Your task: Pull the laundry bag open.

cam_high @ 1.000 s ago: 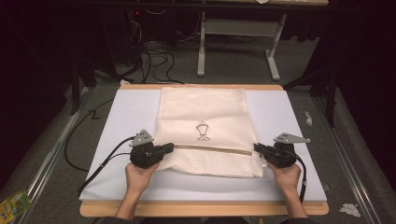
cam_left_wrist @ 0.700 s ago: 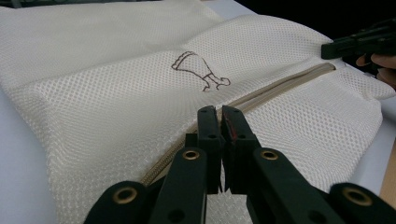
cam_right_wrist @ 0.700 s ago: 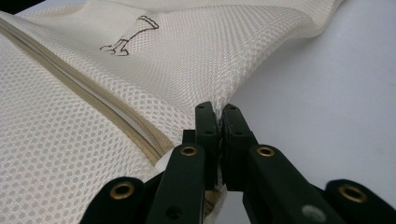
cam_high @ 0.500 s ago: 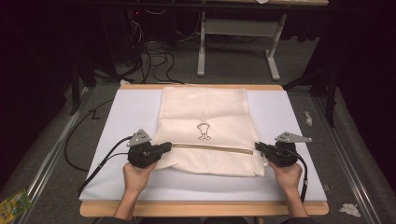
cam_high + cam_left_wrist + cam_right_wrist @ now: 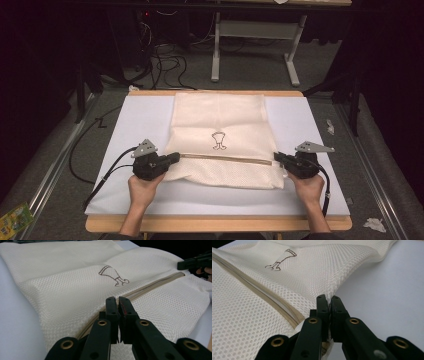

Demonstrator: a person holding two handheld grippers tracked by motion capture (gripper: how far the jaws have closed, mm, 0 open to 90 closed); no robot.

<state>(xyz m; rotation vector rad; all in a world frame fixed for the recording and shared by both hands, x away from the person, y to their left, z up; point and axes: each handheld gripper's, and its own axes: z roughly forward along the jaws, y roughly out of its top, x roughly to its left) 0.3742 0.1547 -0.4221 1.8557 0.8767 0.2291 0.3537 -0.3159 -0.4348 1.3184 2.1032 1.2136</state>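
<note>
Fingers (image 5: pixel 111 308) of the left gripper (image 5: pixel 172 159) pressed together on the left end of the zipper seam; fingers (image 5: pixel 322 307) of the right gripper (image 5: pixel 278 158) clamped the same way on the cloth at the right edge. Lying flat in the middle of the white table (image 5: pixel 125 130): the cream mesh bag (image 5: pixel 220 117), its near part a little raised between both grips. Across it, the beige zipper (image 5: pixel 225 159), closed along its full length as far as visible. Probably an early stage: both ends held, opening or folding not yet begun. On the mesh, a small brown printed figure (image 5: pixel 218 140).
</note>
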